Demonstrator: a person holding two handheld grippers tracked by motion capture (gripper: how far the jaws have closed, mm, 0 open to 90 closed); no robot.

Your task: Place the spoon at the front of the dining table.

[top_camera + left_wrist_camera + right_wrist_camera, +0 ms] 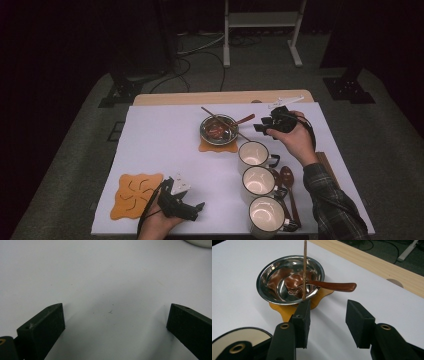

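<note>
Three cups point(258, 180) are standing in a row on the white surface point(165, 145) near your right forearm, with brown spoons point(288, 180) lying just beside them. Beyond the cups, the steel bowl point(289, 277) is sitting on an orange mat point(284, 311), holding a brown spoon point(332, 285) and a thin stick point(304, 267). Your right tongs point(327, 315) are hovering just short of the bowl, jaws apart with nothing between them. Your left tongs point(113, 322) are hanging open over bare surface, near a second orange mat point(135, 195).
</note>
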